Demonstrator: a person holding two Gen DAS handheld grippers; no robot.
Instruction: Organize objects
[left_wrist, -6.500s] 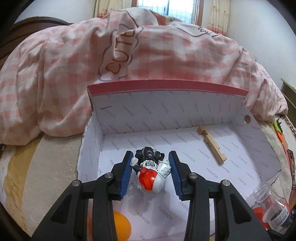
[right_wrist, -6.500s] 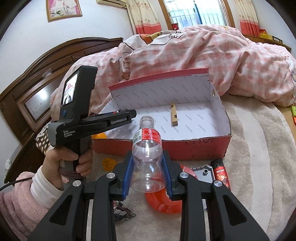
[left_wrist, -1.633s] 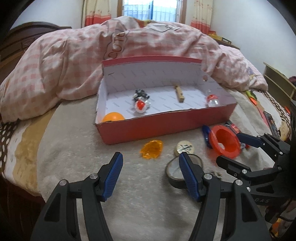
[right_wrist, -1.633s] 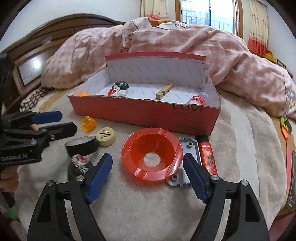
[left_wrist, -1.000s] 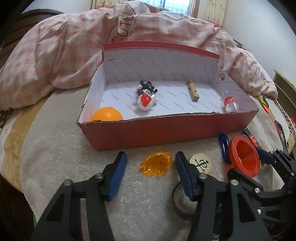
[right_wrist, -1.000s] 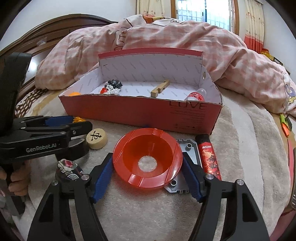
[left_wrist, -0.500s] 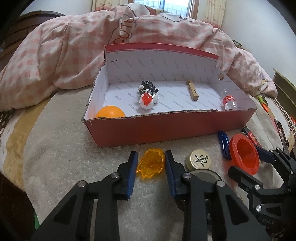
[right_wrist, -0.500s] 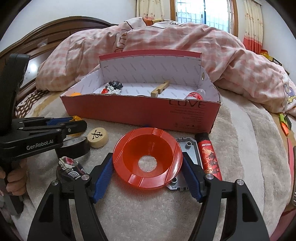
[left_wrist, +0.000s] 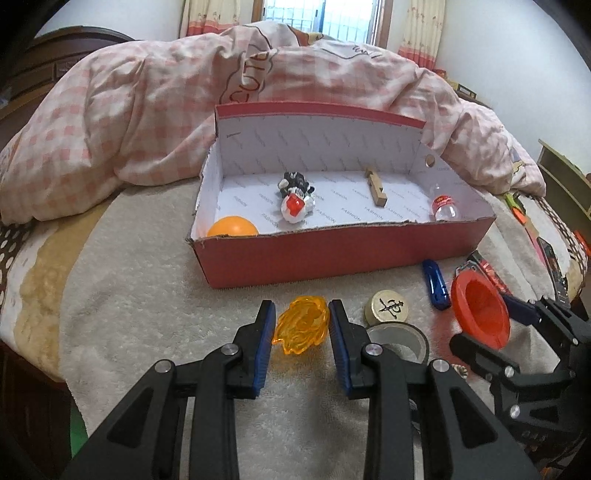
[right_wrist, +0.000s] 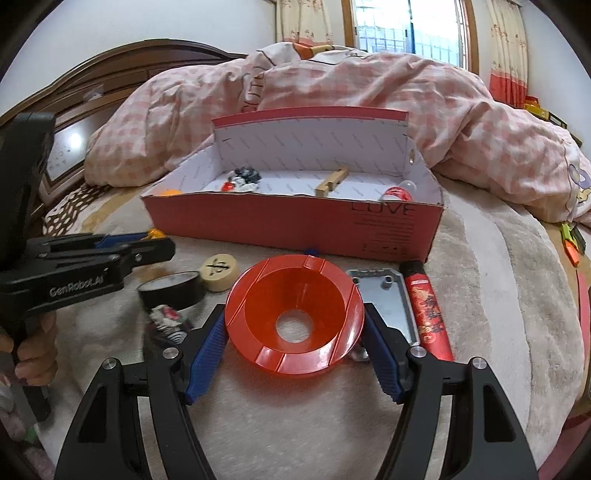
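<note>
Both claws have closed: left gripper (left_wrist: 302, 320) pinches the orange flame piece (left_wrist: 302, 325), right gripper (right_wrist: 294, 334) clamps the red funnel (right_wrist: 294, 319), whose slick rim could squirt free.

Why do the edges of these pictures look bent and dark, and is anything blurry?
Left wrist view: fisheye curves the red box and darkens corners; window overexposed. Right wrist view: same bending; the small patterned packet beside the red funnel looks smeared.

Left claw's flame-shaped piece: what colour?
Translucent orange flame-shaped piece, clearest in the left wrist view.
</note>
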